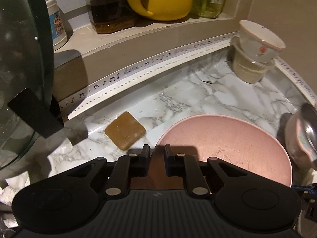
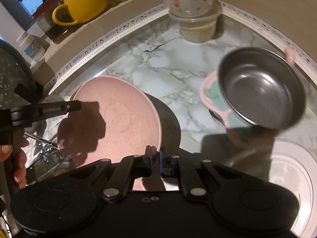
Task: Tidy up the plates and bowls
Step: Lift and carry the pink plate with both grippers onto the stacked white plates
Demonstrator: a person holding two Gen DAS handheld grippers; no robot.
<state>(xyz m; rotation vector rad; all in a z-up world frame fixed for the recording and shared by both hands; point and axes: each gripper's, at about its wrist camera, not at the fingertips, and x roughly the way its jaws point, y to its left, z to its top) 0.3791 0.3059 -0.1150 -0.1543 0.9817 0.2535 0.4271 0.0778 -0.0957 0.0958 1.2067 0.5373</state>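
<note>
1. The right claw (image 2: 157, 156) sits at the bottom centre of the right wrist view, its fingers pressed onto the near rim of the pink plate (image 2: 118, 119), pinching it.
2. The pink plate fills the lower left centre of that view, tilted, with faint circles embossed on its face; a dark shadow lies on the marble table (image 2: 168, 73) just right of it.
3. In the left wrist view the left claw (image 1: 156, 154) is at the bottom centre, fingers spread a little apart with nothing between them, just at the near left edge of the pink plate (image 1: 227, 138).
4. A metal bowl (image 2: 261, 89) is at the right of the right wrist view, blurred, tilted, sitting in a pink and green holder (image 2: 214, 97).
5. At the top of that view a white floral bowl (image 2: 188, 0) rests on a lidded plastic container (image 2: 198, 27), which stands on the table by the music-note trim (image 2: 118, 29).
6. A clear glass plate (image 2: 287, 168) lies at the lower right.
7. A yellow mug (image 2: 83, 4) stands on the ledge at the upper left.
8. In the left wrist view a brown square pad (image 1: 124, 130) lies on the table left of the plate, apart from it.
9. A dark glass lid (image 1: 19, 69) fills the left edge of that view.
</note>
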